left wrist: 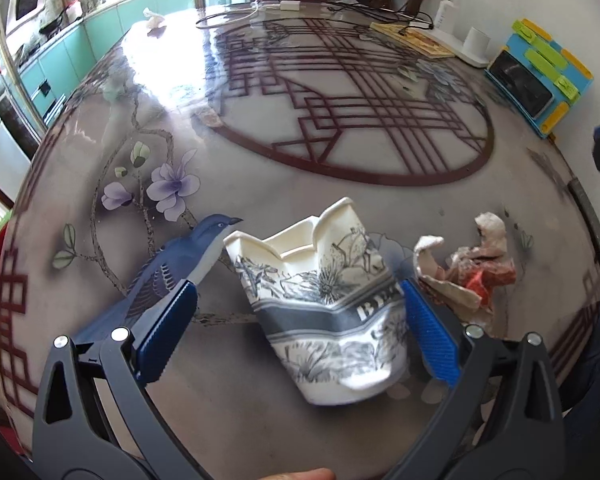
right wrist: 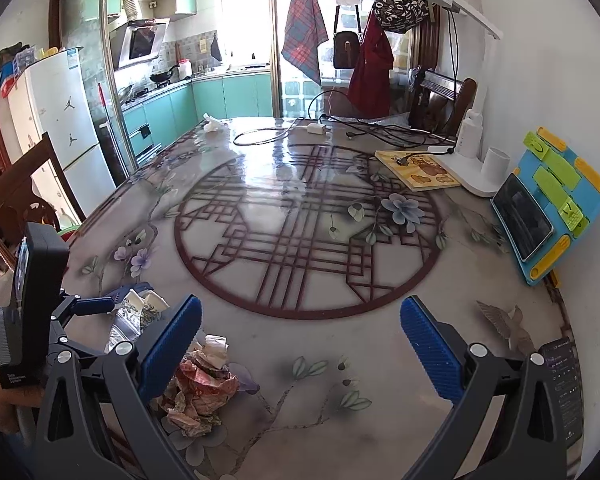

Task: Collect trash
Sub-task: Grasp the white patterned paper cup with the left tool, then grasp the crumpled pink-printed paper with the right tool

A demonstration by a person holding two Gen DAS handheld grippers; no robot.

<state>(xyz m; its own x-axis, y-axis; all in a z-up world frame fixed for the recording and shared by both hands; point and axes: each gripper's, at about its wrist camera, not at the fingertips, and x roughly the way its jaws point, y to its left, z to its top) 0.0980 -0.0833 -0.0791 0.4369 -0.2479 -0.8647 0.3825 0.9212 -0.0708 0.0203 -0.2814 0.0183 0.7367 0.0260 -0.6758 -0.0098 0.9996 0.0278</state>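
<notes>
A crushed paper cup [left wrist: 324, 304] with grey flower print lies on the patterned table [left wrist: 340, 152]. My left gripper [left wrist: 296, 304] is open, its blue fingers either side of the cup; the right finger [left wrist: 424, 320] is next to the cup wall. A crumpled red-and-white wrapper [left wrist: 468, 272] lies just right of the cup. In the right wrist view the wrapper [right wrist: 200, 388] lies by my right gripper's left finger, and the cup [right wrist: 136, 316] shows between the left gripper's fingers. My right gripper [right wrist: 300, 332] is open and empty above the table.
A crumpled tissue [right wrist: 212, 124] lies at the table's far left edge. Cables and a charger [right wrist: 316, 128] lie at the far end. A book [right wrist: 416, 172], lamp base [right wrist: 472, 176] and a blue phone stand [right wrist: 548, 204] line the right side. A phone [right wrist: 564, 384] lies near right.
</notes>
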